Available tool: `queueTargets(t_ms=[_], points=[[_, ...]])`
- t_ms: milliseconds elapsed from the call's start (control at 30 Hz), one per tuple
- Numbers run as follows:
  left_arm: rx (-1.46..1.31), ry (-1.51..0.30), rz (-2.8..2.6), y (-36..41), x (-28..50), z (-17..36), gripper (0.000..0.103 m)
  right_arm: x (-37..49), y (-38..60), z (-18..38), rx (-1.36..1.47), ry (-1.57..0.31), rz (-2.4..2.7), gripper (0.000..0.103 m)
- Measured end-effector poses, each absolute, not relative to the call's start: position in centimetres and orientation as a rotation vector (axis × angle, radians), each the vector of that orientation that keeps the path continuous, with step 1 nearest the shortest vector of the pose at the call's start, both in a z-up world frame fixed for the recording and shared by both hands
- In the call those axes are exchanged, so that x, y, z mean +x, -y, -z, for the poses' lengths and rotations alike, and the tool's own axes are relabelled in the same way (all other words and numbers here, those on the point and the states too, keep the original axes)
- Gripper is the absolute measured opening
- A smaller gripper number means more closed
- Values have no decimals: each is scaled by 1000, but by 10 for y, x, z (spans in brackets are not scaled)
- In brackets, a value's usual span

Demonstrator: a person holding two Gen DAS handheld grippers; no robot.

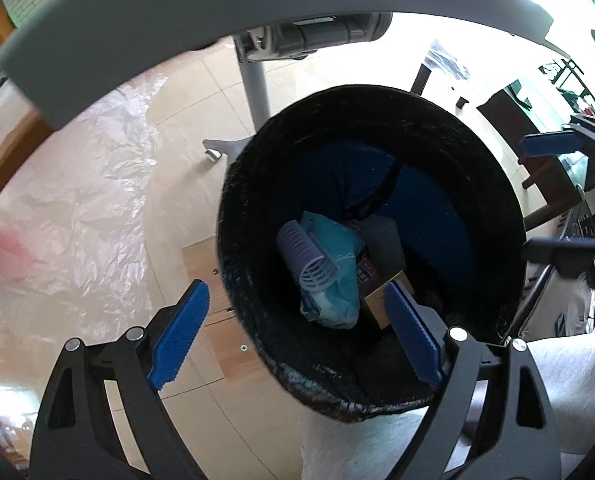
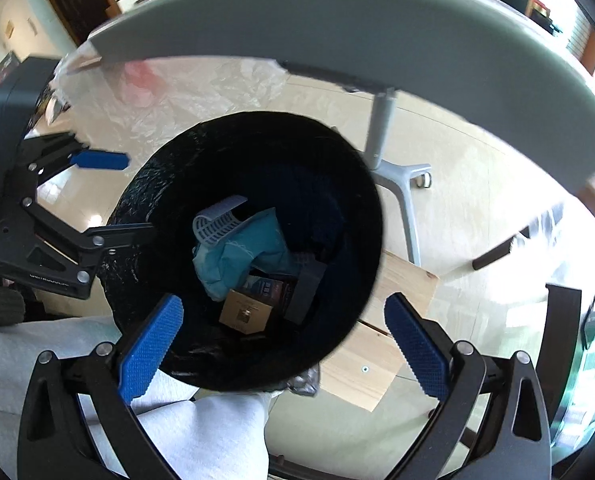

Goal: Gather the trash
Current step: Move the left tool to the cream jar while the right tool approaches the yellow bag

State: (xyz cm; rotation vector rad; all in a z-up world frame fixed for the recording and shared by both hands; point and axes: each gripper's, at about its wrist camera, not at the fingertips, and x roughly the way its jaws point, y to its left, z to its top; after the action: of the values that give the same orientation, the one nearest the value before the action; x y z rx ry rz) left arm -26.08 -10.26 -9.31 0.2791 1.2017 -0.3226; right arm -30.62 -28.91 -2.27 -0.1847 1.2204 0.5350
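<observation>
Nearest the lens: blue ribbed pads of the left gripper (image 1: 297, 332), jaws spread wide, nothing between them, tilted steeply down over a black-lined trash bin (image 1: 249, 208). Same for the right gripper (image 2: 283, 344): jaws wide apart and empty, hanging above the bin's far side. Straight beyond both pairs of jaws, down in the bin: a pale lilac slotted plastic cup (image 1: 307, 256), lying on its side against crumpled teal cloth or paper (image 1: 337, 296), with a brown cardboard box (image 2: 245, 314) and a dark printed packet (image 2: 273, 290) beside it (print too small to read). Below the jaws, grey-trousered legs (image 2: 201, 432) of the person, pressed up to the bin's rim. Past the bin, a pale tiled floor, clear plastic sheeting (image 1: 97, 200), and the grey counter (image 2: 337, 28) edge arching overhead on its wheeled leg.
</observation>
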Motion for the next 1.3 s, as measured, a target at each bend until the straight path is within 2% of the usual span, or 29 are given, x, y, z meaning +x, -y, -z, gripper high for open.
queueTargets(t_ms=[200,367,567,633,700,933,1300], points=[[282,-1178,294,99,-265,74,90,-305,310,7,-128,-1237,-482,99],[227,-1127,308,96,-268,37,90,-306,321,-20,-96,-1215,-463,99],[220,-937,305,95,-263,-27,90,-302,329,-100,-105,-947,-410,99],[195,-902,304,93,-249,-41,98,-294,334,-121,-91,-851,-308,99],[171,-878,312,92,-237,-47,98,-279,338,-131,-68,-819,-212,99],[237,-811,267,98,-185,-58,98,-209,339,-132,120,-879,-234,99],[250,-852,279,101,-121,-47,98,-118,299,-112,226,-976,-282,99]])
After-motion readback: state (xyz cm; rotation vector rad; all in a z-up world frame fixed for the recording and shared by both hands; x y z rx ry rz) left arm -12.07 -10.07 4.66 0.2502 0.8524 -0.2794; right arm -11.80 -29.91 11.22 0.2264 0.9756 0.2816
